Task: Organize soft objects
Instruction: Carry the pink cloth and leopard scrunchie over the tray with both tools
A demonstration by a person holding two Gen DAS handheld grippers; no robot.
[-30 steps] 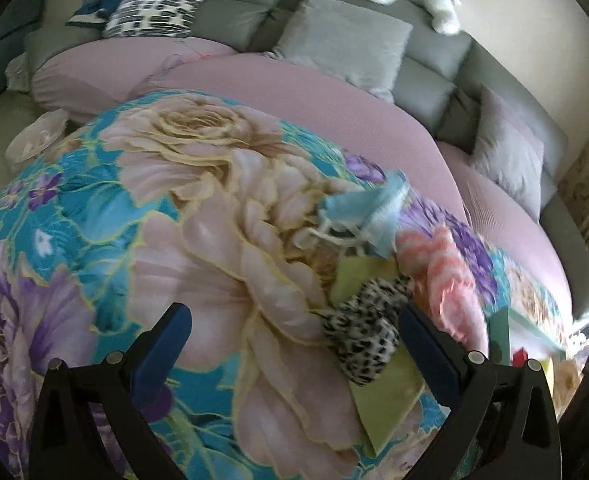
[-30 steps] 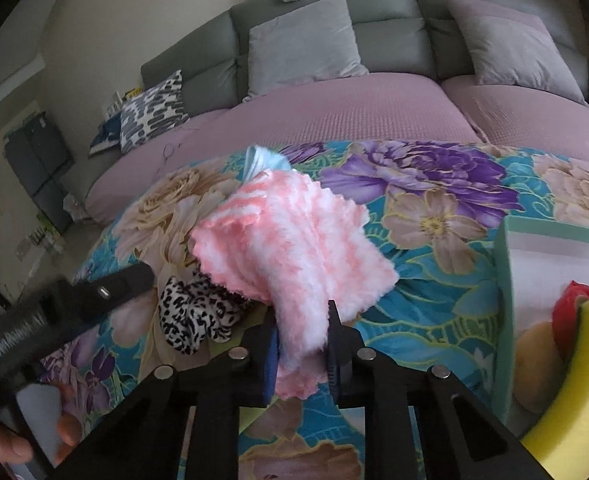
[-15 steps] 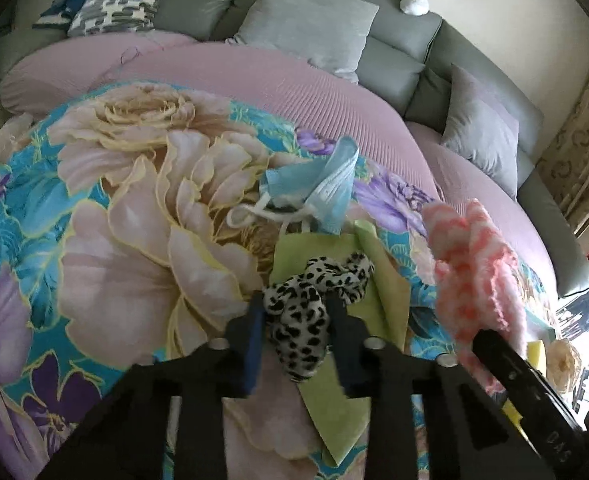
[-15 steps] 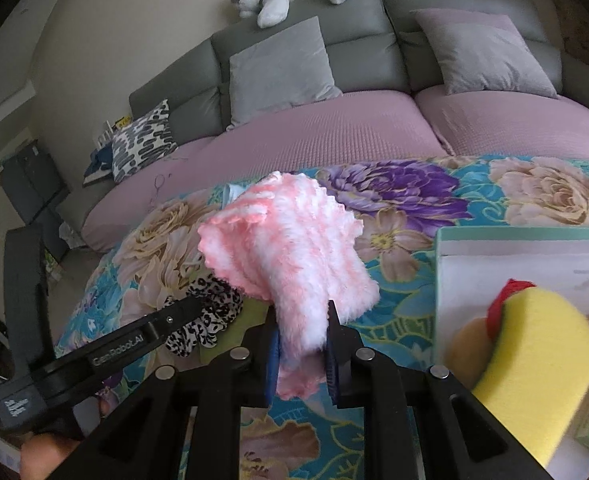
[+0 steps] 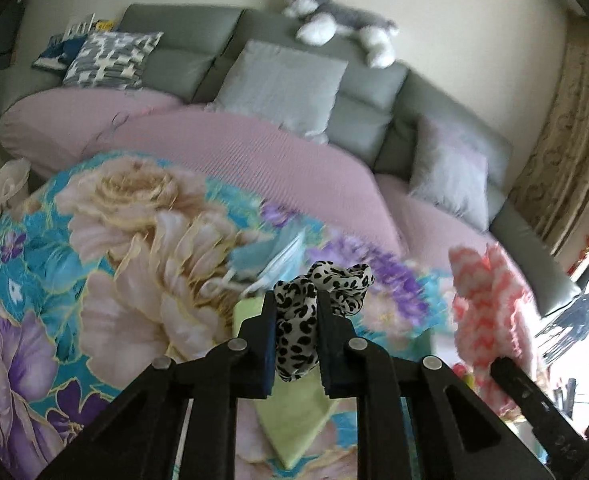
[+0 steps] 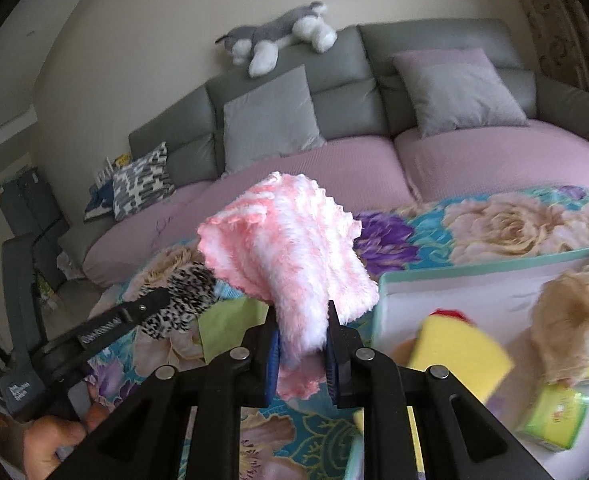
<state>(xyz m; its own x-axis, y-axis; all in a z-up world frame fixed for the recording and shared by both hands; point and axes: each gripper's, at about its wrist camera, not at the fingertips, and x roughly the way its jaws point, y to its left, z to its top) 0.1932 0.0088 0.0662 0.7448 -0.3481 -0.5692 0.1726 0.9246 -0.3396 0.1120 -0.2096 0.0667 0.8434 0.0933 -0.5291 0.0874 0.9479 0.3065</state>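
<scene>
My left gripper (image 5: 294, 312) is shut on a leopard-print scrunchie (image 5: 326, 280) and holds it above the floral cloth (image 5: 134, 248); it also shows in the right wrist view (image 6: 182, 300). My right gripper (image 6: 300, 328) is shut on a fluffy pink-and-white cloth (image 6: 290, 240), held up beside a teal-rimmed white box (image 6: 474, 276). The pink cloth shows at the right of the left wrist view (image 5: 490, 304). A green cloth (image 5: 294, 412) and a light blue cloth (image 5: 270, 260) lie on the floral cloth.
The box holds a yellow sponge (image 6: 458, 356), a tan fluffy item (image 6: 570, 320) and a green packet (image 6: 554, 416). Behind is a pink-covered grey sofa (image 5: 254, 152) with grey cushions (image 5: 282, 84) and a plush dog (image 5: 334, 28) on top.
My left gripper closed on the scrunchie and lifted it off the green cloth. My right gripper rose and moved toward the box with the pink cloth.
</scene>
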